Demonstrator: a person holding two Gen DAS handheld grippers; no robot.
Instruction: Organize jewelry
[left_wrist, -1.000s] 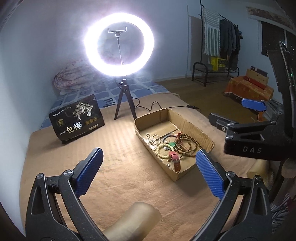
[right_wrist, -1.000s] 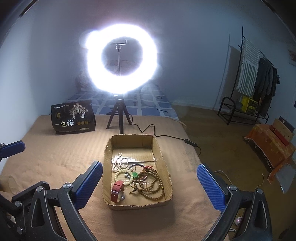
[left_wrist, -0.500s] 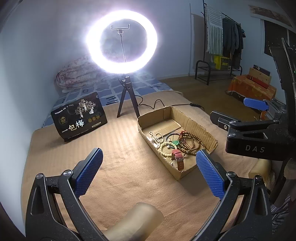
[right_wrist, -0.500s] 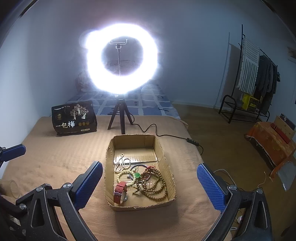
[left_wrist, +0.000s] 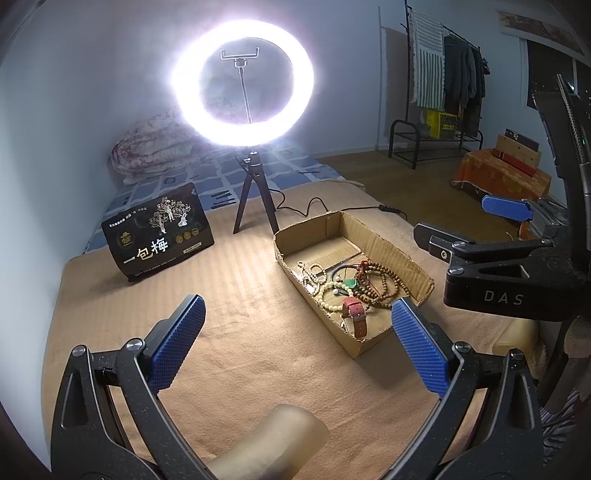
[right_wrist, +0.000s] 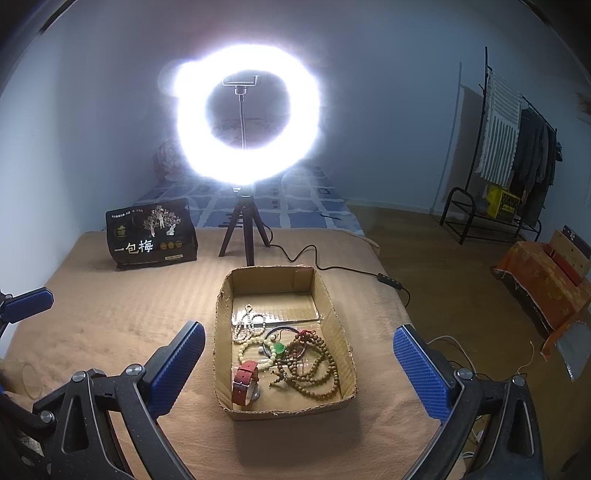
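A shallow cardboard box (right_wrist: 338, 328) (left_wrist: 402, 254) lies on the tan bed cover. It holds a red-strapped watch (right_wrist: 244, 377) (left_wrist: 355, 313), brown wooden bead strings (right_wrist: 314, 363) (left_wrist: 380, 282), pale bead bracelets (right_wrist: 248, 325) (left_wrist: 314, 271) and a green pendant (right_wrist: 279, 347) (left_wrist: 349, 283). My right gripper (right_wrist: 297, 363) is open and empty, hovering over the box's near end. My left gripper (left_wrist: 295, 339) is open and empty, left of the box. The right gripper's body shows in the left wrist view (left_wrist: 502, 280).
A lit ring light on a tripod (right_wrist: 243, 229) (left_wrist: 253, 199) stands behind the box, its cable (right_wrist: 332, 269) trailing right. A black snack bag (right_wrist: 151, 240) (left_wrist: 159, 232) stands at back left. A translucent cylinder (left_wrist: 273, 443) (right_wrist: 22, 376) lies near the left gripper. The bed edge drops to the floor at right.
Both grippers drifted slightly; the box sits a little lower and nearer in the right wrist view. Both stay open and empty.
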